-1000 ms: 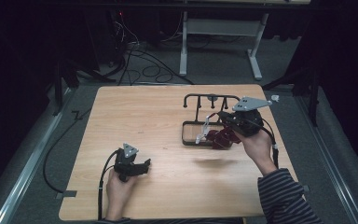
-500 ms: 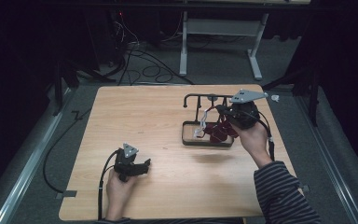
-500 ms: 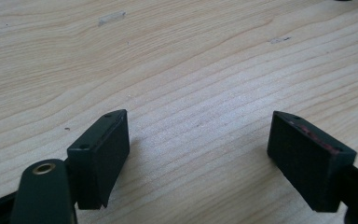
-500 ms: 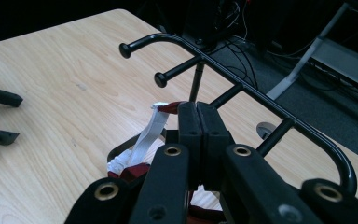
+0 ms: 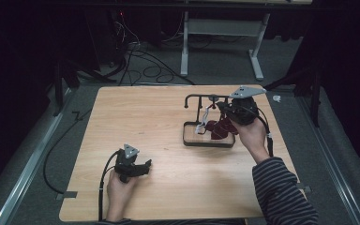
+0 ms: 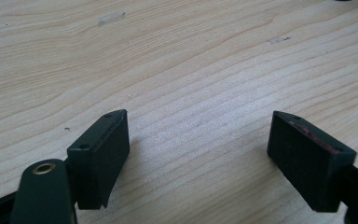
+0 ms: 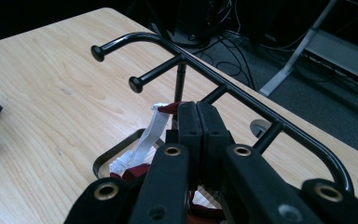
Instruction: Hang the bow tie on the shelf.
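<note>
Black metal rack (image 5: 201, 97) on far right part of table: rectangular tray base (image 5: 208, 141) below, upright post, top rail with short ball-tipped pegs (image 7: 136, 84) pointing out to the side. Stands upright.

Dark red item (image 5: 219, 128) with white strap (image 7: 148, 135), likely fabric; exact kind unclear. Held above the tray, just below the rail, pinched in the closed jaws of the right gripper (image 7: 198, 122). Strap hangs down toward the tray. Red part mostly hidden behind the jaws in the right gripper view.

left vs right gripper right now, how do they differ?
The left gripper has its jaws wide apart with nothing between them; the right gripper is clamped on a dark red item. Left rests low on the table; right is raised at the black rack. Both are hand-held.
</note>
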Demonstrator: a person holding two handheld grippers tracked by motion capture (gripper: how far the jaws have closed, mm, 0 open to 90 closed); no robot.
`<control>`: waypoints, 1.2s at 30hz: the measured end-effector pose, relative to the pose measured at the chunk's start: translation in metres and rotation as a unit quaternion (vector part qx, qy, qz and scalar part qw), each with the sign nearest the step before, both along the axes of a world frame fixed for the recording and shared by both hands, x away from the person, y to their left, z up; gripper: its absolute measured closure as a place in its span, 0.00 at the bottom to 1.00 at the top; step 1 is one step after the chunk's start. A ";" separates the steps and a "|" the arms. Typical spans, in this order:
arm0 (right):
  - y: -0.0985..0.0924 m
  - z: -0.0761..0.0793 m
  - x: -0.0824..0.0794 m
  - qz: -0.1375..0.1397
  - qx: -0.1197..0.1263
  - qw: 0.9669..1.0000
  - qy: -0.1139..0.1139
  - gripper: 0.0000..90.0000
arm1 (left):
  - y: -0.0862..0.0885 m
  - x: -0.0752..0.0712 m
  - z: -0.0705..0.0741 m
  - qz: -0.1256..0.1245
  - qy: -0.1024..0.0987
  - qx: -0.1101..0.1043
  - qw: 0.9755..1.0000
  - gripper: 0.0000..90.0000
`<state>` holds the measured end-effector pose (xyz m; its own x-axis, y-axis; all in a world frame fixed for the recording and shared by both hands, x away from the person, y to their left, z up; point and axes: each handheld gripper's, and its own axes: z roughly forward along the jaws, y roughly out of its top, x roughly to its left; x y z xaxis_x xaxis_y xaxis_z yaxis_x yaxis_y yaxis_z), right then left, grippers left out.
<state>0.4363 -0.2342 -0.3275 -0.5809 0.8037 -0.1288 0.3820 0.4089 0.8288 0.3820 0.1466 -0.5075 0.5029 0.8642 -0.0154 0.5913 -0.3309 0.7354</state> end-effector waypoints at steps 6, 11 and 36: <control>0.000 0.000 0.010 -0.009 0.005 1.000 0.003 1.00 | 0.000 0.000 0.000 0.000 0.000 0.000 1.000 0.24; 0.002 -0.003 0.014 -0.015 0.002 1.000 0.009 1.00 | 0.000 0.000 0.000 0.000 0.000 0.000 1.000 0.24; -0.003 -0.002 0.007 -0.018 0.007 1.000 0.008 0.83 | 0.000 0.000 0.000 0.000 -0.001 0.000 1.000 0.24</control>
<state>0.4437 -0.2376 -0.3290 -0.5530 0.8262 -0.1078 0.4099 0.3823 0.8282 0.3819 0.1465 -0.5076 0.5031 0.8641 -0.0149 0.5901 -0.3308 0.7365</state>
